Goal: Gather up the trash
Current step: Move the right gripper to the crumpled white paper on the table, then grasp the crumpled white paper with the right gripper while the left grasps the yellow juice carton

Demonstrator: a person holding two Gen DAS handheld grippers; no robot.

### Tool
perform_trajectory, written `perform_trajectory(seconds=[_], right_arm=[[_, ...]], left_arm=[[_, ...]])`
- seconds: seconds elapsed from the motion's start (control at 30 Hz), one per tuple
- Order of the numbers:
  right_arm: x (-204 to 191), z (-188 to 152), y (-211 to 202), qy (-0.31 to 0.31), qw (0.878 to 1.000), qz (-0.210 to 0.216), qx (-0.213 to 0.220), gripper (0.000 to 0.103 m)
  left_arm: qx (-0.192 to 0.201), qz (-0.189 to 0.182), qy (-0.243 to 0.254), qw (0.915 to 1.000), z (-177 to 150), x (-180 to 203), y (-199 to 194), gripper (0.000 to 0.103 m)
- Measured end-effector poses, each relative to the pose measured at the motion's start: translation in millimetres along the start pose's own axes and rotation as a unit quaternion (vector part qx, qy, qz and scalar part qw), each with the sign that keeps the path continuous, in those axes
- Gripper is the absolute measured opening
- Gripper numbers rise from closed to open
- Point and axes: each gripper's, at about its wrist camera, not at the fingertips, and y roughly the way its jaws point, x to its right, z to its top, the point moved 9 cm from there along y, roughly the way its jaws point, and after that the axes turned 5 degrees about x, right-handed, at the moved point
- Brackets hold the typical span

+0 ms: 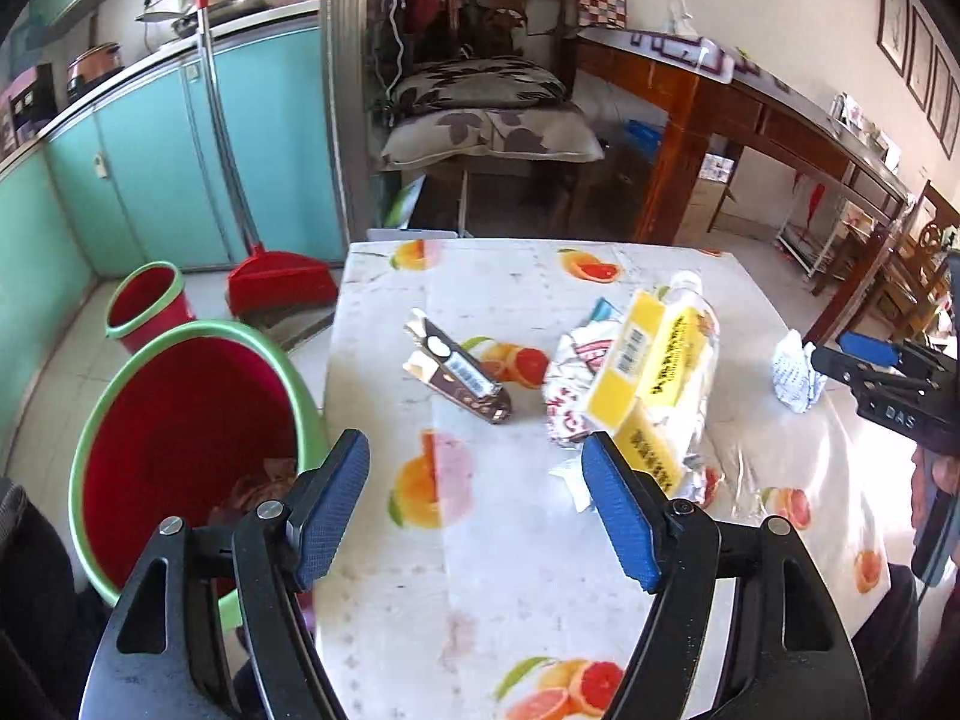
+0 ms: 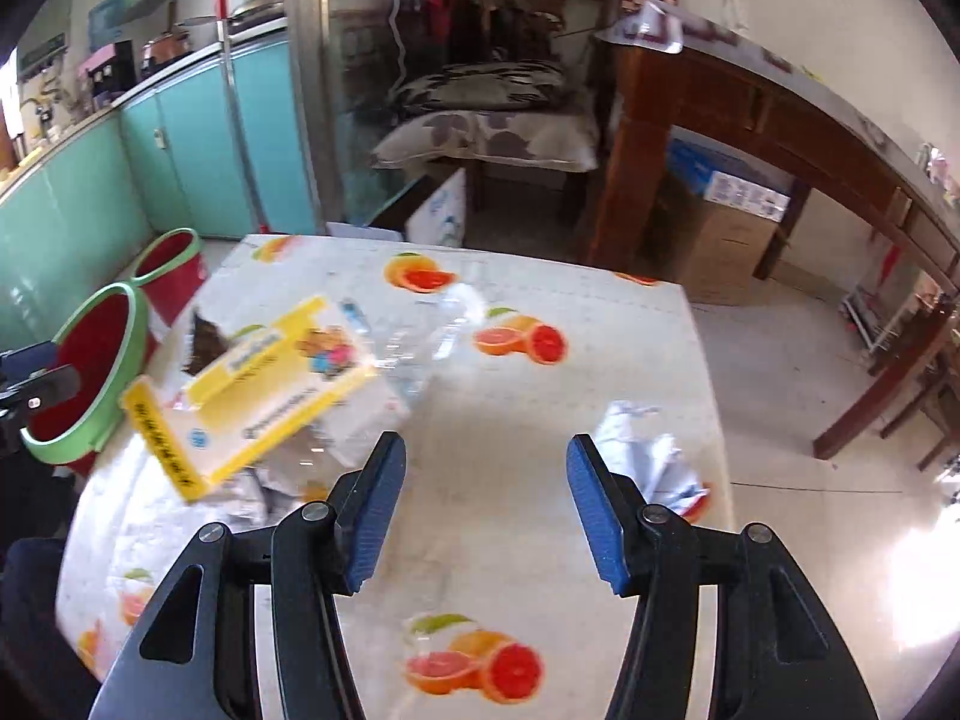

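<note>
Trash: crumpled paper (image 2: 651, 462) near bench (image 2: 510, 540) right edge; I centre my released right tool (image 2: 486, 507), left tool (image 1: 474, 507) released.

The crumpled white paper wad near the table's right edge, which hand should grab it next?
Right, probably. The right tongs are open, and the crumpled paper wad lies just past their right pad. The left tongs sit by the green-rimmed bin, with the yellow box between them and the wad.

Yellow box (image 1: 648, 378) perhaps crowding bin (image 1: 198, 450) route
</note>
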Motion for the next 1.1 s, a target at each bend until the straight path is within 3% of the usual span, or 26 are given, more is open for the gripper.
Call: perform_trajectory(seconds=[0.13,0.37,0.43,0.73,0.9,1.1], right_arm=[[43,-10,33,0.025,0.999,-0.004,-0.044,0.055],[60,-44,75,0.043,0.994,-0.004,-0.104,0.054],[60,-46,76,0.043,0.994,-0.007,-0.101,0.026],[41,-45,33,0.09,0.993,0.048,-0.067,0.023],[17,-43,7,0.086,0.993,0.062,-0.048,0.024],[-11,-41,-11,0.073,0.994,0.076,-0.04,0.024]], left_arm=[[-0.004,-0.012,0.015,0.9998,1,33,0,0.073],[-0.01,-0.015,0.05,0.9986,4,59,3,0.075],[-0.013,-0.013,0.058,0.9981,4,63,7,0.075],[-0.032,-0.033,0.063,0.997,-1,81,33,0.075],[-0.052,-0.043,0.069,0.9954,-8,89,46,0.074],[-0.065,-0.068,0.05,0.9943,-13,92,47,0.043]])
